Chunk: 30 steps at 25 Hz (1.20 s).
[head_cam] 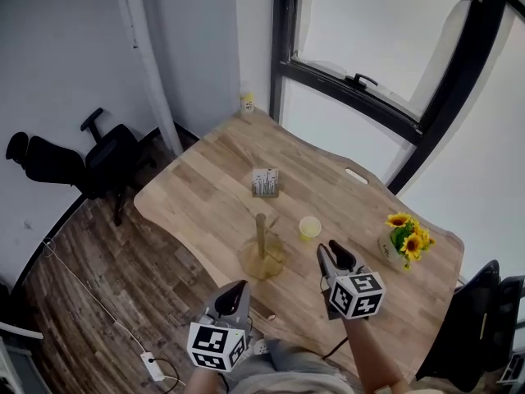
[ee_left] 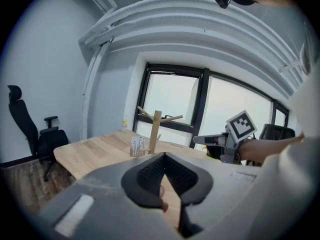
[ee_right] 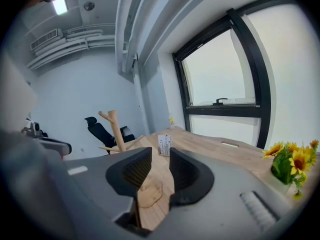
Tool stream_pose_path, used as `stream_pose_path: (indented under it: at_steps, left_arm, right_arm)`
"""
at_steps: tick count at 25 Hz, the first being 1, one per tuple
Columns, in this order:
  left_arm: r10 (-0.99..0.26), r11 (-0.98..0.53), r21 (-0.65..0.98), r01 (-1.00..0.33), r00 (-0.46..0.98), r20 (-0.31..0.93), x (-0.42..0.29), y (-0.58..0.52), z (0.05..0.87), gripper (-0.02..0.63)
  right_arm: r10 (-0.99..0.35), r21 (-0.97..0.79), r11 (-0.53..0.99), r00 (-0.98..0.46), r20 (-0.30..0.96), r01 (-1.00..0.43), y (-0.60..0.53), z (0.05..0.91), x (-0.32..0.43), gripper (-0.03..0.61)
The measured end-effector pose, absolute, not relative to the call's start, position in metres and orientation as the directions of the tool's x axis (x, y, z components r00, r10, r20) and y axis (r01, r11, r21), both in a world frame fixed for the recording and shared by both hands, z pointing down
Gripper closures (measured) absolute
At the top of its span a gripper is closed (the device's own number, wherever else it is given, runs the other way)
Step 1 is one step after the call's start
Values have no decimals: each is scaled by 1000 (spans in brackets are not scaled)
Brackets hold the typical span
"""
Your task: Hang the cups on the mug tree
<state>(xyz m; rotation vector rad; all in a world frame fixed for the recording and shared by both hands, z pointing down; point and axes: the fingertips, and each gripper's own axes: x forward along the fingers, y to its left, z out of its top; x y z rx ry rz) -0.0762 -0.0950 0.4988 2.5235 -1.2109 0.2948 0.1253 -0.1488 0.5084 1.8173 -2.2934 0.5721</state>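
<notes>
**Mug tree bare, no cup hung yet**

Head view: the wooden mug tree [head_cam: 261, 238] stands near the middle of the table [head_cam: 197, 191], and all its pegs are bare. One small yellow-green cup [head_cam: 309, 228] stands upright just to the right of it, apart from its round base. So I judge that the whole task is left to do. The left gripper [head_cam: 239, 289] and the right gripper [head_cam: 335, 251] are in the lower part of the frame, both short of the cup.

Left gripper view: the jaws meet at their tips and hold nothing. The mug tree [ee_left: 155, 126] rises behind them at centre frame, a pale post with slanted pegs.

Right gripper view: the jaws stand apart, with only table between them. The mug tree [ee_right: 114, 129] is at the left.
</notes>
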Motion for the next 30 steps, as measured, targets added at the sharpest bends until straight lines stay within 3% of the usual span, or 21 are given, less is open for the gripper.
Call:
stream_pose_path:
  at_steps: [10, 30]
  left_arm:
    - [-713, -562, 211, -800, 598, 365, -72, -124, 514, 609]
    - [-701, -495, 209, -843, 530, 478, -72, -146, 554, 609]
  right_arm:
    - [-862, -257, 134, -241, 446, -957, -192, 560, 148, 423]
    - [-772, -439, -58, -239, 589, -897, -235, 664, 183, 418]
